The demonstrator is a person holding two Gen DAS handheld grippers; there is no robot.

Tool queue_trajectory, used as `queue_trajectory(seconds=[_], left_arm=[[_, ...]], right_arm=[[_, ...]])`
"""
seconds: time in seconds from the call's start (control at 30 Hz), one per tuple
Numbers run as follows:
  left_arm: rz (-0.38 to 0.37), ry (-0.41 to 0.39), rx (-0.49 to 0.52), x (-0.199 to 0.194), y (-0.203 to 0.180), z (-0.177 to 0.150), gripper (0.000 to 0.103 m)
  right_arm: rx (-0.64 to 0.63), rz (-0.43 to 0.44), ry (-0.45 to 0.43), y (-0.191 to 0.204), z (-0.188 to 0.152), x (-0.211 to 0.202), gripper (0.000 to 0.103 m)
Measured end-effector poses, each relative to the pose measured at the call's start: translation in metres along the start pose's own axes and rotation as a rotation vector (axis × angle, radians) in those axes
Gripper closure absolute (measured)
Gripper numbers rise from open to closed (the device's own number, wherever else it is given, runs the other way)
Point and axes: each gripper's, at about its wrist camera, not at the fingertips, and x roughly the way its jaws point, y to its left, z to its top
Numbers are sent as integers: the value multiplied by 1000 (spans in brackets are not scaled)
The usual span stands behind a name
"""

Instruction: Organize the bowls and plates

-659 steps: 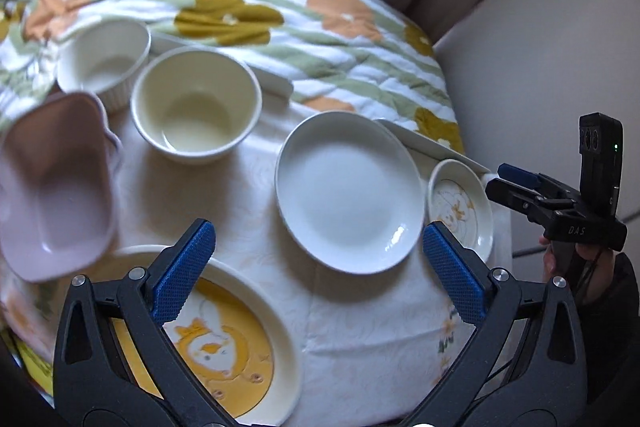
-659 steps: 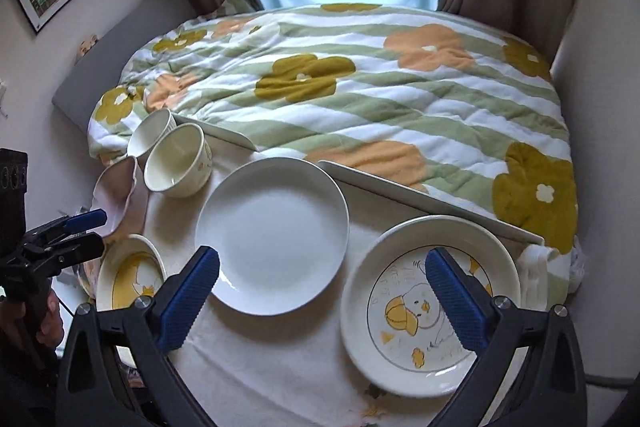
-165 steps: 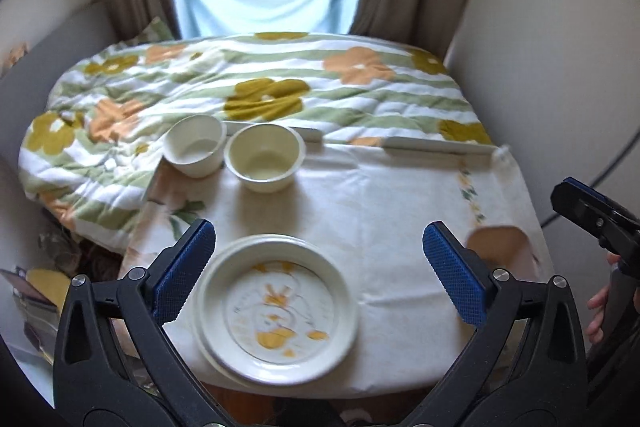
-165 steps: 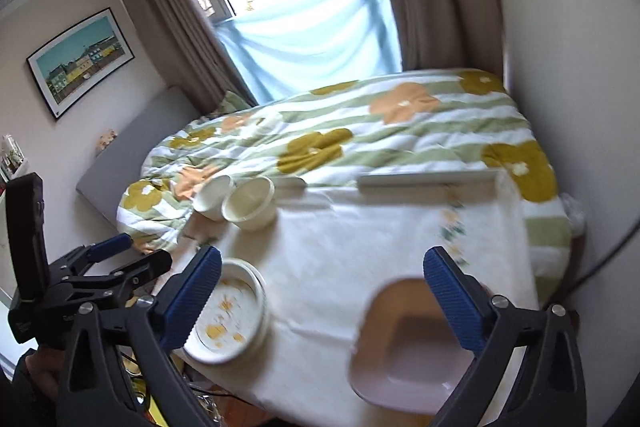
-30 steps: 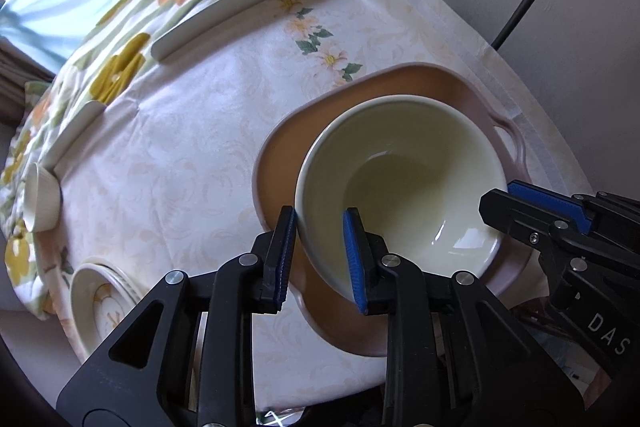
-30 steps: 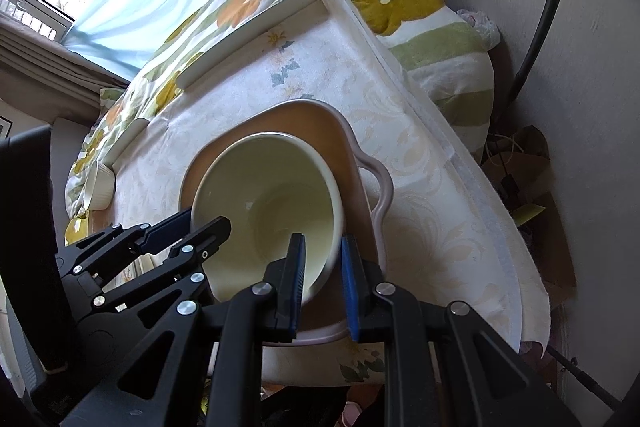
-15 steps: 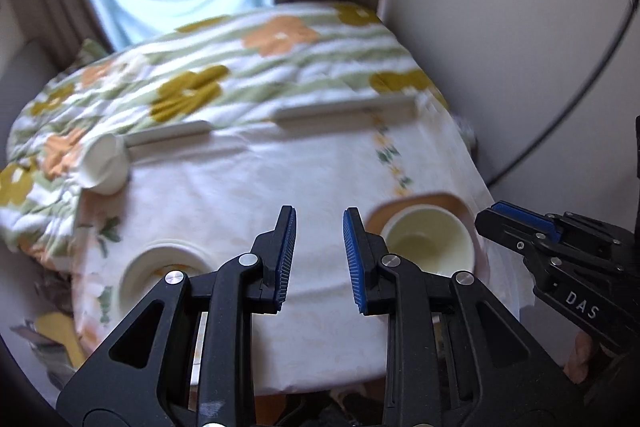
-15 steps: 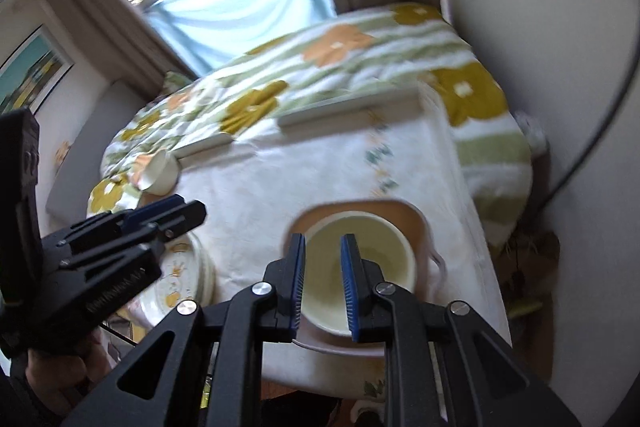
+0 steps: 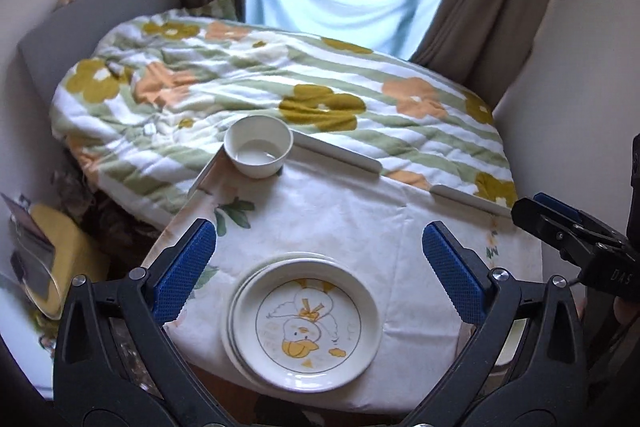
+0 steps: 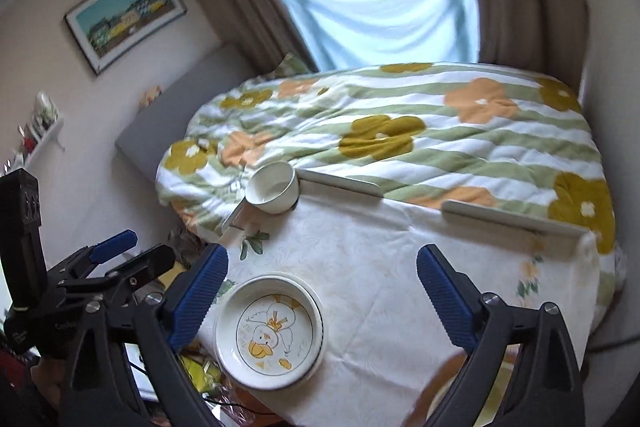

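Observation:
A stack of white plates [image 9: 304, 323] topped by a duck-print plate sits at the table's near left edge, also seen as the plate stack [image 10: 270, 333]. A small white bowl [image 9: 258, 151] [image 10: 272, 193] stands at the far left corner. My left gripper [image 9: 320, 271] hovers above the plates with its jaws opening wide and nothing between them. Beside it, my right gripper [image 10: 322, 295] is also opening and holds nothing. A pink dish [image 10: 444, 367] shows only an edge behind the right finger, at the bottom right. Each gripper shows in the other's view: right gripper [image 9: 536, 207], left gripper [image 10: 140, 253].
The table [image 9: 344, 219] wears a white floral cloth and butts against a bed with a flowered quilt [image 9: 280, 87]. White rails [image 10: 340, 183] edge the table's far side. A wall stands close on the right, clutter lies on the floor to the left.
Both grippers let go of the cream bowl set in the pink dish, rose and drew back. Their jaws went from shut to wide. The views swung left onto the plate stack.

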Motion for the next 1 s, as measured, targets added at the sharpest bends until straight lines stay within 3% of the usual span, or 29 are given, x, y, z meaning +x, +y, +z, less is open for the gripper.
queue_trajectory(seconds=[0.13, 0.4, 0.43, 0.57, 0.7, 1.0], left_arm=[[0, 42, -138, 36, 53, 20, 0], [-14, 159, -264, 149, 117, 47, 3], [-19, 173, -269, 164, 122, 49, 8], [-42, 246, -292, 221, 140, 55, 19], [-57, 285, -302, 256, 148, 59, 26], [-91, 344, -308, 300, 157, 60, 76]], right_arm=[[-48, -34, 22, 16, 27, 42, 9], [2, 65, 205, 22, 68, 183, 9], [1, 71, 218, 23, 69, 197, 10], [25, 105, 301, 23, 68, 261, 34], [112, 137, 360, 16, 60, 309, 38], [145, 127, 421, 16, 59, 356, 63]])
